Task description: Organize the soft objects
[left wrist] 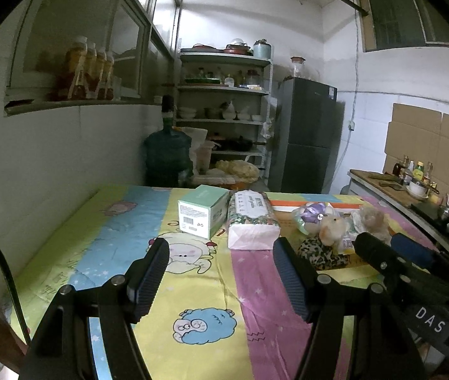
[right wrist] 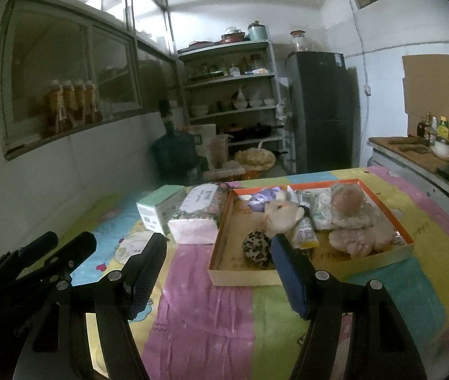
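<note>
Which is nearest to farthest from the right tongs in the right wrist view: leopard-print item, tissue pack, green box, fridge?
From the right tongs:
1. Leopard-print item, in the tray's near corner, just ahead.
2. Tissue pack, outside the tray's left edge, lying on the cloth.
3. Green box, left of the tissue pack, slightly farther back.
4. Fridge, against the far wall.

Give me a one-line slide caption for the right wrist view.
Open right gripper hovers before an orange-rimmed tray of plush toys, tissue pack alongside.
</note>
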`<state>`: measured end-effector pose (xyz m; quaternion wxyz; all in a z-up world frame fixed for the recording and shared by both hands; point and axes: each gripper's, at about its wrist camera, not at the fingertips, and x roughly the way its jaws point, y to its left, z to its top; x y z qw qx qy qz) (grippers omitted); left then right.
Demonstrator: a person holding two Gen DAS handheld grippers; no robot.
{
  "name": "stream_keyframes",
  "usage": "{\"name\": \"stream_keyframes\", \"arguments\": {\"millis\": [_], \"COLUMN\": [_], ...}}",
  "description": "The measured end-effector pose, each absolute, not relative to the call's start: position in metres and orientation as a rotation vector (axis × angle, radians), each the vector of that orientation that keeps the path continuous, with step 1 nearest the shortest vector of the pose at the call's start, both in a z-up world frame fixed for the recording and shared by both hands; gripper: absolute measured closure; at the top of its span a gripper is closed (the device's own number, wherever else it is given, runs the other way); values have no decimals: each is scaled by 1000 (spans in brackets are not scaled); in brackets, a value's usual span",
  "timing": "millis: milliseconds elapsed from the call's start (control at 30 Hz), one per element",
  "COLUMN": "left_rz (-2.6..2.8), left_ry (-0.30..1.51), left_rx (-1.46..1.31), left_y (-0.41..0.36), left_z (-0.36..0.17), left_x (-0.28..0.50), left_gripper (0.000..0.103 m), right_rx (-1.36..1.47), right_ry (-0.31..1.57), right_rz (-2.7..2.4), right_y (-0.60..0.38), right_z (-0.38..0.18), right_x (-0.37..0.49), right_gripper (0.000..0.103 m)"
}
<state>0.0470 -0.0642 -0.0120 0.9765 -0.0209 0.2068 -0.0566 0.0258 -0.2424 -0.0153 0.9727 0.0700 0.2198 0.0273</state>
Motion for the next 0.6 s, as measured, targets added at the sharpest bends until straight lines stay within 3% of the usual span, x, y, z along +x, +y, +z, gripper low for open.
{"name": "stream_keyframes", "arguments": {"millis": [600], "left_rz": [-93], "left_ry": [384], "left_rx": [-37], "left_y": [-57], "left_z": [-4], "left_x": [27], "left_gripper": [35], "right_rx": [120], "right_ry": [410], "right_rz": [69], "right_y": [-230], "right_z": [-4], "right_x": [6], "right_gripper": [33]}}
